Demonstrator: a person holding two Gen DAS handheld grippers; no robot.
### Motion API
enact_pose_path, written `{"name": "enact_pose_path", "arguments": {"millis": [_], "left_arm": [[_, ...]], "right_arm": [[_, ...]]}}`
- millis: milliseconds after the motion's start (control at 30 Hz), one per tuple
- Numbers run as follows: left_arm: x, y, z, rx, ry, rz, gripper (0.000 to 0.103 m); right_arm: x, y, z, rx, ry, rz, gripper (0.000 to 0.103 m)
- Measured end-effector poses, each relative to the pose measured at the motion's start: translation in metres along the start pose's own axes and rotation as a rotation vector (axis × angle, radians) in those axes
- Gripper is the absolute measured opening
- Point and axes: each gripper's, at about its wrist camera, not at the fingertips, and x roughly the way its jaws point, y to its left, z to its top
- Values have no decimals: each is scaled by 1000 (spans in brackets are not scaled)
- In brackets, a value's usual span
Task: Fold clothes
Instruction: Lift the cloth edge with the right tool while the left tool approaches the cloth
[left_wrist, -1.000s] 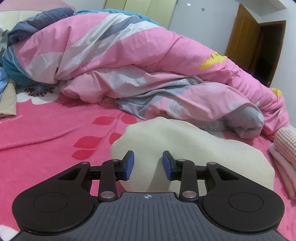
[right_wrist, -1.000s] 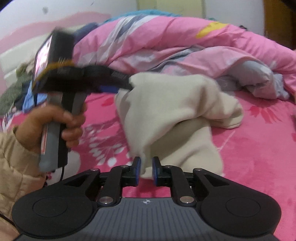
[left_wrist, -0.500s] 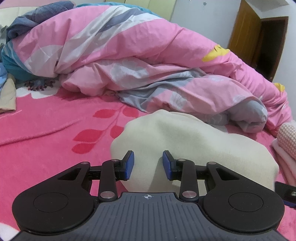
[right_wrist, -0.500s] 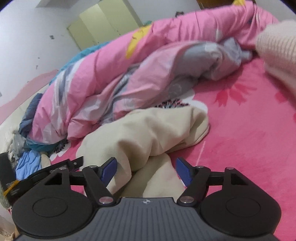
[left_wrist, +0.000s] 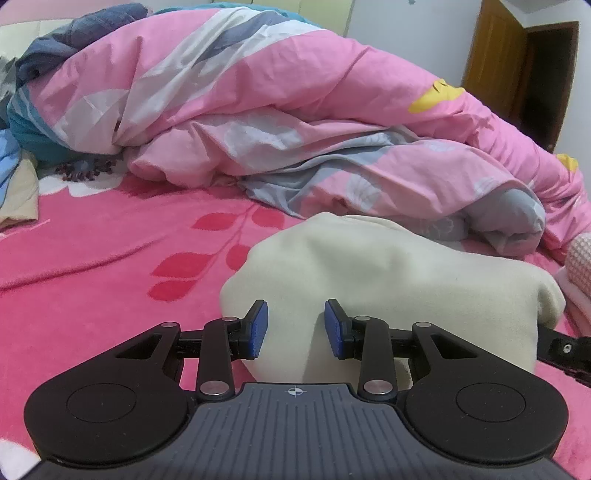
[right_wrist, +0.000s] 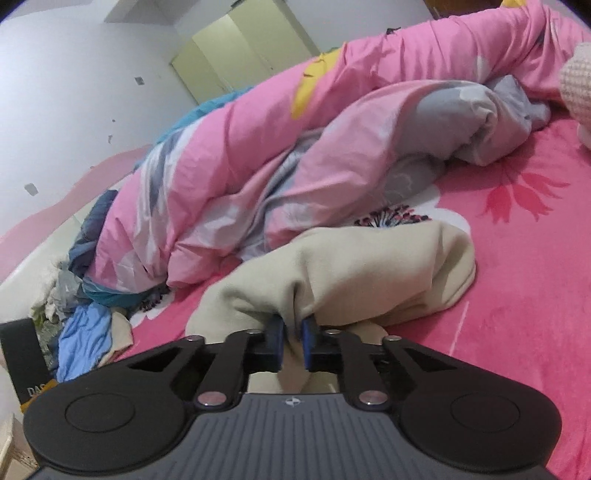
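Here, a pink floral blanket (left_wrist: 92, 258) is covering the bed, its edges running out of both views. A pink, grey and white duvet (left_wrist: 295, 122) is lying heaped across the far side, hiding whatever is behind and beneath it. A cream garment (left_wrist: 388, 280) is sitting bunched on the blanket just in front of the duvet; its near edge is disappearing behind the gripper bodies, and what kind of garment it is cannot be told. A pale green wardrobe (right_wrist: 236, 59) is standing against the far wall, partly cut off. A brown door (left_wrist: 495, 66) is showing at the right edge. A blue cloth (right_wrist: 85, 339) is lying crumpled at the left among other laundry too jumbled to identify. A pink knit (left_wrist: 580, 266) is peeking in at the right, mostly out of frame. A black box (right_wrist: 22, 358) is cut by the left edge, its lettering only partly readable. The left gripper (left_wrist: 295, 328) is hovering with fingers spread, garment behind the gap, nothing held. The right gripper (right_wrist: 293, 341) is pinching a fold of the garment, fingers clenched on it.
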Motion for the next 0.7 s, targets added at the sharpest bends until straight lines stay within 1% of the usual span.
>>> {"name": "enact_pose_path", "arguments": {"millis": [233, 267, 333, 467, 533, 600, 633, 700], "left_arm": [[-10, 1, -2, -12, 3, -16, 33], [-12, 2, -3, -15, 3, -23, 33], [-17, 5, -8, -17, 6, -43, 33], [-27, 12, -19, -5, 17, -59, 33], [-30, 14, -24, -5, 29, -69, 33], [-31, 16, -30, -3, 36, -76, 33], [-31, 16, -32, 1, 37, -77, 33], [-29, 15, -36, 10, 41, -76, 33]], "right_arm": [[-25, 3, -2, -17, -45, 42, 4], [-29, 4, -4, -28, -46, 45, 2], [-36, 7, -7, -54, -46, 49, 2], [-50, 14, -15, -106, -45, 57, 2], [-53, 10, -16, -97, -36, 55, 2], [-56, 2, -14, -54, -38, 54, 4], [-58, -3, -11, -26, -45, 51, 6], [-60, -14, -5, 32, -59, 41, 26]]}}
